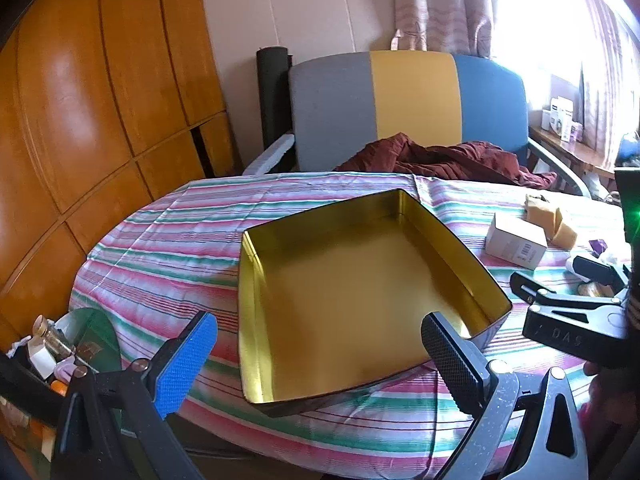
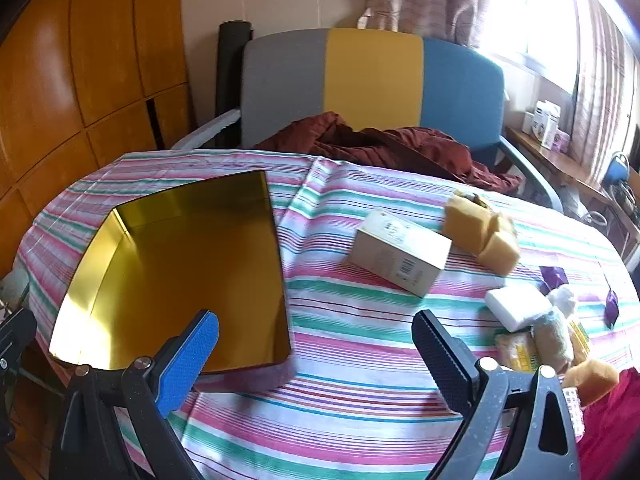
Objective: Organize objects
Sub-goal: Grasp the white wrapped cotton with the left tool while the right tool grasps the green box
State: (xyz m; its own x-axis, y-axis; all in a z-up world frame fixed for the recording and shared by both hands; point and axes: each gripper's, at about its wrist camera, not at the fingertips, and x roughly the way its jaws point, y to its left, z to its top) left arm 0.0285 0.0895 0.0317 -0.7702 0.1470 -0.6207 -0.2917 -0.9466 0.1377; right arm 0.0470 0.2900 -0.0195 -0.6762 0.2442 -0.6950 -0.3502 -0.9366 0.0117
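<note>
The gold tin (image 1: 360,280) is seen just ahead of the left gripper (image 1: 320,360), whose jaws are spread wide and empty. To the right of the tin, the white box (image 2: 400,256) lies beyond the right gripper (image 2: 316,360), its jaws likewise wide and empty.

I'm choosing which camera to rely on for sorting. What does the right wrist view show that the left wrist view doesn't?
Only the right wrist view: the white block, the purple wrappers and the packets near the table's right edge, with the open right tongs over bare striped cloth.

Only the left wrist view: the open left tongs over the tin, and clutter beside the table's left edge.

Both: the empty gold tin, the white carton, the yellow sponges and the chair.
</note>
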